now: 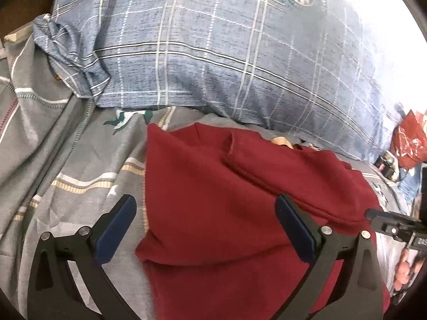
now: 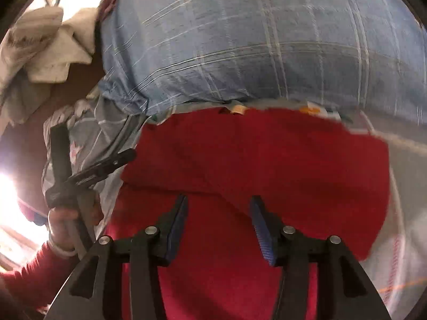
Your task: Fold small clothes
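Lying ahead of both sets of jaws, the red garment (image 1: 240, 200) is spread on the grey patterned bedsheet (image 1: 66, 160), its far edge close to the blue plaid pillow (image 1: 213, 53). The left gripper (image 1: 205, 229) has its jaws spread wide and empty, the left finger over the sheet just beside the garment's edge, the right finger over the red cloth. The right gripper (image 2: 218, 226) is also spread, less widely, with nothing pinched, both fingers above the red fabric.

Judging by its soft ridges and the folded flap ahead of the left jaws, the cloth looks light, limp and easily dragged, so a pinch on a hem or corner should serve better than one on the flat middle, where layers may bunch.

Its near end is cut off beneath both grippers, so its full outline and type are unclear. A small tan object (image 2: 237, 110) at the far edge is too small to identify, and motion blur softens the right-wrist view.
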The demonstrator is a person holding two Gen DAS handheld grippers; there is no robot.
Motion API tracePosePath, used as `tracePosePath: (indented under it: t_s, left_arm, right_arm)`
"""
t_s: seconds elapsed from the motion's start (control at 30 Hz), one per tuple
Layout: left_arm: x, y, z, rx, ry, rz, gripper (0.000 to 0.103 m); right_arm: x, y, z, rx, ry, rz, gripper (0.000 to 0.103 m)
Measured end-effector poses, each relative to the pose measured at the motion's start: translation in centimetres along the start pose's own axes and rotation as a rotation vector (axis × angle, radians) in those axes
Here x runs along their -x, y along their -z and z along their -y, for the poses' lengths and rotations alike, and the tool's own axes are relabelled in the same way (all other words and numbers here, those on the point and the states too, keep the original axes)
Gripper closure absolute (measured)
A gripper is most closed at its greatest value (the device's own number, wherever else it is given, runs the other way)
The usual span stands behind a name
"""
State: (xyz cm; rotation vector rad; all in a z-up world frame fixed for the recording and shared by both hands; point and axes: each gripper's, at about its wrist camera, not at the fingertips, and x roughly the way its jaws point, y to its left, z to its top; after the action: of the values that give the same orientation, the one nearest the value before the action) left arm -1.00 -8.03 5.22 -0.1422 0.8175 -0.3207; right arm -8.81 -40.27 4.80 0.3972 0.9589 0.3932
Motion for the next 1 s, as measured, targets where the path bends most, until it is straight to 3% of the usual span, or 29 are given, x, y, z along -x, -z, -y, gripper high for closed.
tracePosePath:
  t_s: [0.1,0.27,0.37,0.43,0.5,0.53,0.57,0.6,0.67,0.77,0.93,1.0]
  left_arm:
    - [-0.3,0.0,0.6,-0.018,0.024,-0.017,0.0]
    - [-0.6,-1.5,2.8,-0.141,0.012,0.002,0.0]
    - [-2.7,-4.2,3.6,-0.109,0.038,-0.006,0.0]
    - [-4.9,-5.7,3.6,-0.065,0.042,-0.057,0.004]
    - [-7.4,-6.5,4.0,-0.062,0.039,-0.143,0.029]
    - [-8.8,-6.7,4.5,-0.083,0.012,-0.194,0.035]
    - [-9.8,-6.6,4.8,-0.105,-0.009,-0.223,0.052]
    - [-10.5,-6.5,5.2,-0.129,-0.026,-0.248,0.076]
    - [-10.9,-6.4,5.9,-0.16,-0.07,-0.253,0.082]
    - [-8.6,-7.3,6.5,-0.157,-0.061,-0.183,0.097]
    - [-0.3,-8.7,6.7,-0.154,0.024,-0.007,0.097]
    - [1.7,-7.6,6.0,-0.147,0.018,-0.002,0.097]
  right_arm:
    - [1.2,0.1,1.5,-0.024,-0.003,0.046,0.048]
    - [3.4,-0.3,3.4,-0.053,-0.02,0.148,0.037]
    - [4.1,-0.2,4.9,-0.096,-0.009,0.143,0.037]
    - [4.5,-0.1,5.5,-0.105,0.0,0.148,0.036]
    - [4.9,-0.1,5.8,-0.11,0.008,0.157,0.036]
    - [4.9,-0.2,5.8,-0.11,0.005,0.161,0.036]
    - [5.0,-0.2,5.9,-0.109,0.003,0.163,0.036]
    - [5.0,-0.3,6.0,-0.111,0.004,0.163,0.036]
    - [5.2,-0.4,6.3,-0.115,0.0,0.166,0.036]
    - [5.4,-0.4,6.8,-0.13,0.012,0.178,0.036]
    - [6.6,-0.2,8.2,-0.179,0.059,0.241,0.036]
    - [6.9,-0.1,8.7,-0.189,0.125,0.253,0.034]
